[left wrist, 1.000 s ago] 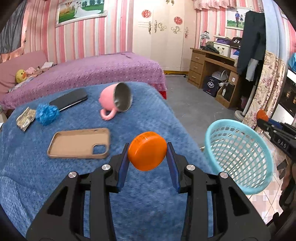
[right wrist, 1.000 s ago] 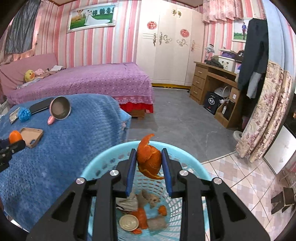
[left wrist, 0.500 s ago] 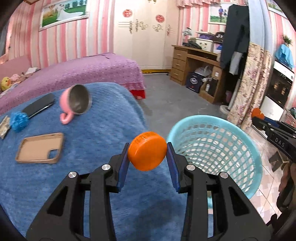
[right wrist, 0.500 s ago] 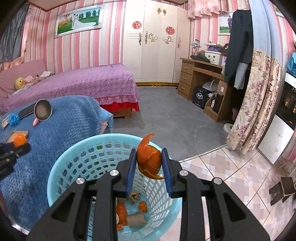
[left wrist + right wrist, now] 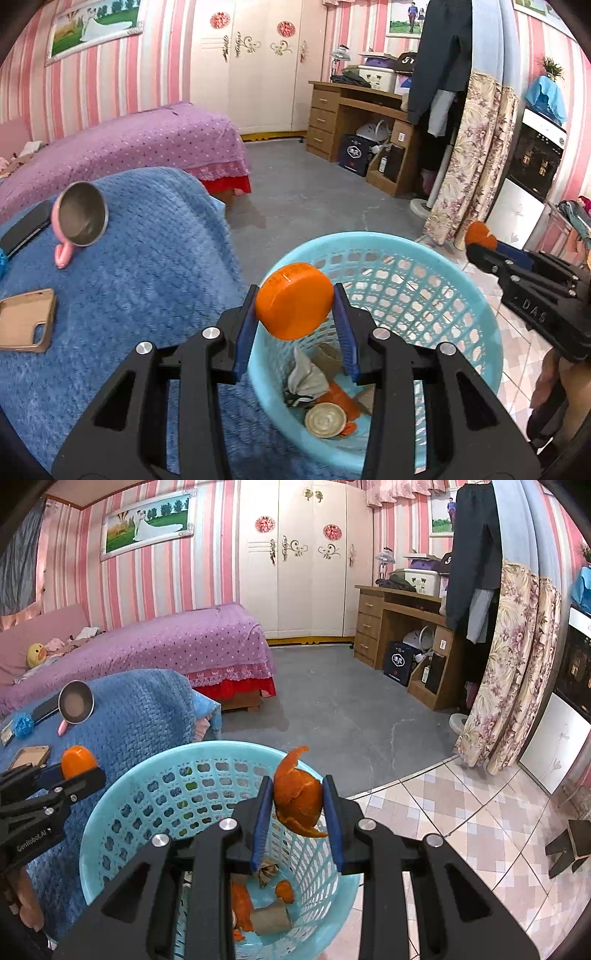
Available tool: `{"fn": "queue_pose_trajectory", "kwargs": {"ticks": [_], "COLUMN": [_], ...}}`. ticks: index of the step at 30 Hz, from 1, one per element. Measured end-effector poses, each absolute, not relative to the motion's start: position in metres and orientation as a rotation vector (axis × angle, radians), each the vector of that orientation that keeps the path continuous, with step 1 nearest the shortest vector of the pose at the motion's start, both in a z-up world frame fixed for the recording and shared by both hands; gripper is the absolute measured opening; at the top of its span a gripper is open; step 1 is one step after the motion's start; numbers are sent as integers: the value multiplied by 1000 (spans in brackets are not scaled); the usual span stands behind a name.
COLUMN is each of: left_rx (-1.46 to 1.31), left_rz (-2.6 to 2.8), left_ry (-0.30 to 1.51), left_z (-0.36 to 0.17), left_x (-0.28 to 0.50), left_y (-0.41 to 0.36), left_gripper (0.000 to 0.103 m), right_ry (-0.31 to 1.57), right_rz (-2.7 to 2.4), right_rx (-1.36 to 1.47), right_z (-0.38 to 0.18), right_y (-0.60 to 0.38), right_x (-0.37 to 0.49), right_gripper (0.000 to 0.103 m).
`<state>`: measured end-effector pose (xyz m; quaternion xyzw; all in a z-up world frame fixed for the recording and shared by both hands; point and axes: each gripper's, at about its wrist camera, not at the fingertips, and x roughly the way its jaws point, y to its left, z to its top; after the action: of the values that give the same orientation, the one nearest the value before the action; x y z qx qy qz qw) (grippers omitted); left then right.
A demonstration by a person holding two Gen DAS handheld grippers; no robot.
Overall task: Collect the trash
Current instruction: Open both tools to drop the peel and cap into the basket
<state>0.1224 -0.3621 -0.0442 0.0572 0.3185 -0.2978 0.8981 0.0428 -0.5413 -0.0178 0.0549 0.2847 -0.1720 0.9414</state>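
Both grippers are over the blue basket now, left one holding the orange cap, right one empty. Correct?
Not quite: the right gripper is not empty. The right wrist view shows it shut on an orange peel above the blue basket. The left gripper does hold the orange cap.

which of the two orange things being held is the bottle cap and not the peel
The one in the left gripper: the orange cap is a smooth round disc. The right gripper holds the orange peel, ragged and curled, above the blue basket.
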Motion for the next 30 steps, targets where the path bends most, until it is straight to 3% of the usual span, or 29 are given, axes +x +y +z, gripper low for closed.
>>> {"fn": "queue_pose_trajectory", "kwargs": {"ticks": [2,3,6,24,26,28,30], "left_rx": [116,114,119,97,102,102,101], "left_rz": [-619,-611,-571,-377,-369,-361,-355], "left_ry": [662,653,631,578,571,564,559], "left_z": [-43,-42,-39,-17,-14,-11,-8], "left_x": [124,124,127,139,138,136,136], "left_y": [-362,-360,-351,-271,-265,-258,-251], "left_gripper": [72,78,86,95,95,95,96], "right_ry": [582,582,583,558,546,522,502], "right_rz": [-350,-350,-350,-329,-336,-335,-337], "right_rx": [104,98,98,79,77,82,80], "right_z": [-18,-18,-19,-12,-9,-6,-1], "right_y": [-541,-540,-539,-512,-507,-503,-498], "right_x": [43,43,43,59,60,59,58], "right_gripper": [28,28,28,29,44,68,72]}}
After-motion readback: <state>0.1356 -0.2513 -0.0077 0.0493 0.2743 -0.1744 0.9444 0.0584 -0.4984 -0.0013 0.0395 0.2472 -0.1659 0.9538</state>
